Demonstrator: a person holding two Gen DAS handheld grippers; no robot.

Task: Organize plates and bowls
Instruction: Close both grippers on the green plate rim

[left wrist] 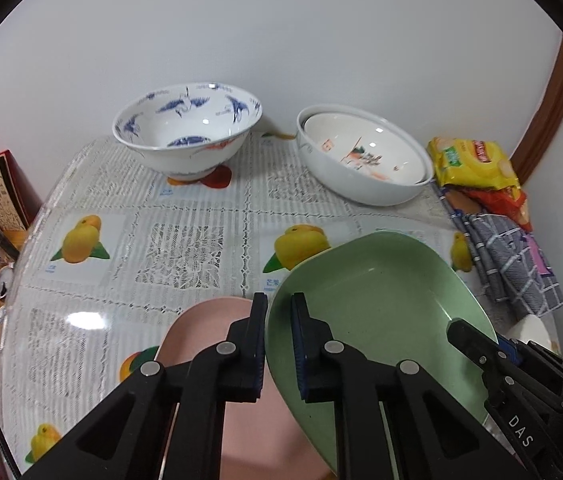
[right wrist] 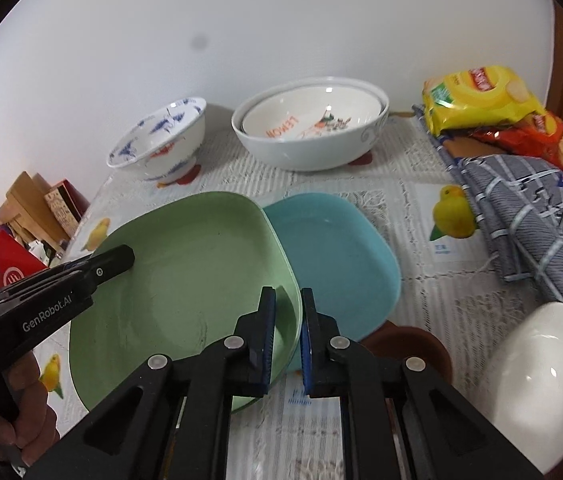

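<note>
Green plate [right wrist: 185, 280]: plain pale green. Blue plate [right wrist: 337, 264]: plain turquoise. Pink plate [left wrist: 201, 336]: plain dusty pink. Crane bowl [left wrist: 187, 132]: white, painted with blue birds. Nested bowls [right wrist: 313, 136]: white, orange lettering seen inside. Desk [left wrist: 185, 240] cover: white lace patterned with yellow fruit. Cloth [right wrist: 529, 216]: grey, checked. Tongs [left wrist: 279, 344]: black, blue pads.

Readable markings, located relative to the green plate [right wrist: 185, 292]:

- "GenRobot.AI", white lettering on the left gripper [right wrist: 121, 260] body, at the plate's left edge.
- "DAS", white lettering on the right gripper [left wrist: 457, 330] body, right of the plate.
- "LEMON", orange lettering, seen upside down inside the nested white bowl [right wrist: 305, 128], beyond the plate.

Snack packet lettering is illegible.
</note>
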